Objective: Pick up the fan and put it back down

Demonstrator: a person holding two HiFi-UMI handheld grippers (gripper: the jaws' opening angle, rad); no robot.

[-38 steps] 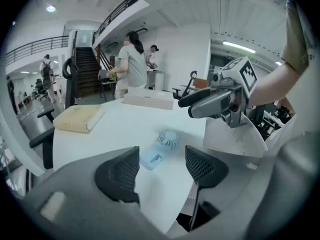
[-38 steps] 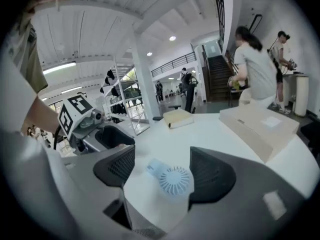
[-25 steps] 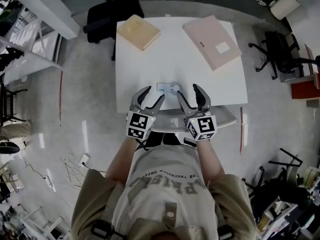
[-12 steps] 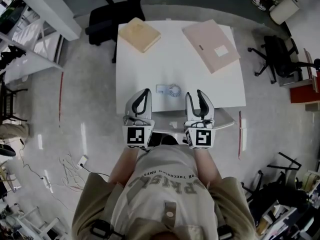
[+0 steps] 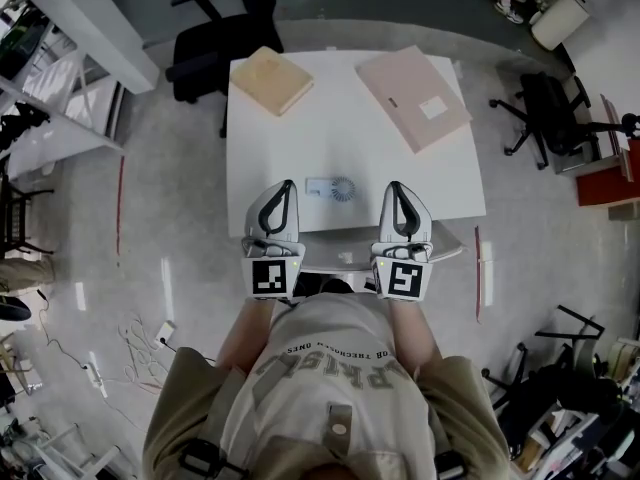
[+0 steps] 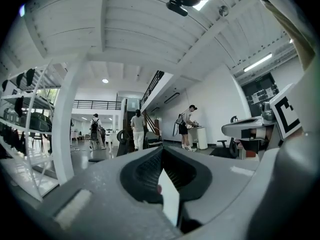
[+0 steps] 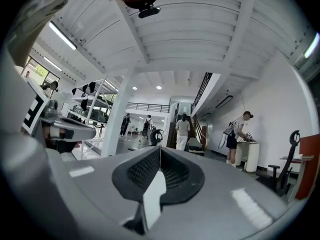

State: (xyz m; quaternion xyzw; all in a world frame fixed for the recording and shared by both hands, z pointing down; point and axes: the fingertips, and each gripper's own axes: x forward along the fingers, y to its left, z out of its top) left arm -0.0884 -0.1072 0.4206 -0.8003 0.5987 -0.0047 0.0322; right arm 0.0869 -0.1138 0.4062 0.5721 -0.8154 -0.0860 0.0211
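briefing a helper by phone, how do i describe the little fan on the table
Find the white table. Near its edge closest to the person lies the fan. It is small and pale with a round grille, far smaller than the tan box and pink box at the far side.

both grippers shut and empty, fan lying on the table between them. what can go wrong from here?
1. The left gripper and right gripper are shut on nothing. Coming down on the fan without reopening would likely shove it rather than grip it.
2. The fan is small and lies on the near part of the table; a shove could slide it toward the front edge.
3. Both grippers flank it, so they might collide if both reach in.
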